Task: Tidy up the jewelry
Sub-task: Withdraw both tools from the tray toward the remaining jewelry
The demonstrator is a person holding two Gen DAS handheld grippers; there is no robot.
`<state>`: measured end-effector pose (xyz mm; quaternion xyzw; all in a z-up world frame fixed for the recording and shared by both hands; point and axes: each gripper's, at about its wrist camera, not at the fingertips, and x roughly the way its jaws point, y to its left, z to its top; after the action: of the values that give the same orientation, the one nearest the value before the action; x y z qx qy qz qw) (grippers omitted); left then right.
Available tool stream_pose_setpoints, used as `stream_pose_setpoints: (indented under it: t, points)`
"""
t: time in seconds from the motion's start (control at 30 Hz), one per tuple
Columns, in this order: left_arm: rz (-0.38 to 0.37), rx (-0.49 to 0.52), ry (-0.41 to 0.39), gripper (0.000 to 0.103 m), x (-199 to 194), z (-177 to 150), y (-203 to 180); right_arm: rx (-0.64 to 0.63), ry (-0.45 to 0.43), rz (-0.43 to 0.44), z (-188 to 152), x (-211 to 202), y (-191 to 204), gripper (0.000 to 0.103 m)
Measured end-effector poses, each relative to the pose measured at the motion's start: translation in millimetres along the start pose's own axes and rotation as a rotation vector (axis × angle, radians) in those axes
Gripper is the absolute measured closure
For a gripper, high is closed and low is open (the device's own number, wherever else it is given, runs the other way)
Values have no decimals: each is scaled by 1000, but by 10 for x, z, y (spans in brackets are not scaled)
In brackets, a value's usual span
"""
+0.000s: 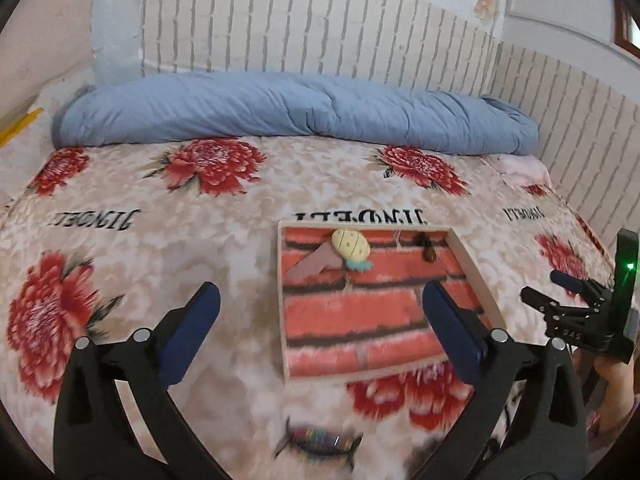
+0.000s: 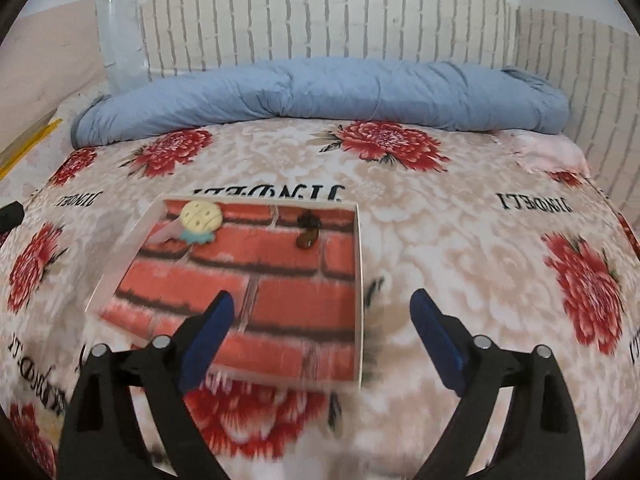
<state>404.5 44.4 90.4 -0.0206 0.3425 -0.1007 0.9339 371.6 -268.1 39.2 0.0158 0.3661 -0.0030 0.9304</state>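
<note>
Both grippers hover low over the bedspread, pointing 12 o'clock. L gripper wide, empty; R gripper wide, empty, above the tray w/ pineapple clip.

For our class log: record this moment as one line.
left gripper open | right gripper open | pineapple clip, brown piece in tray

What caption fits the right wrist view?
Open right hand-held gripper hovers above a floral bedspread, near a brick-patterned tray holding a pineapple-shaped clip and a dark brown piece.
</note>
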Motion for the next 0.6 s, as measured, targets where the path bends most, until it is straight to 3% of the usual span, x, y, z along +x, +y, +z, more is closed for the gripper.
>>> stream_pose_setpoints:
  t: [0.3,0.4,0.6]
  points:
    - [43,23,-45,5,-669,-832,67,11,-56,-11,-777,-625,20,14]
    - [21,-12,-15,5,-719,-1099,152,23,-54,-25,-992,-699,7,14]
    - [61,-61,-8,5,-798,-1567,280,44,-11,-26,-1471,-708,48,14]
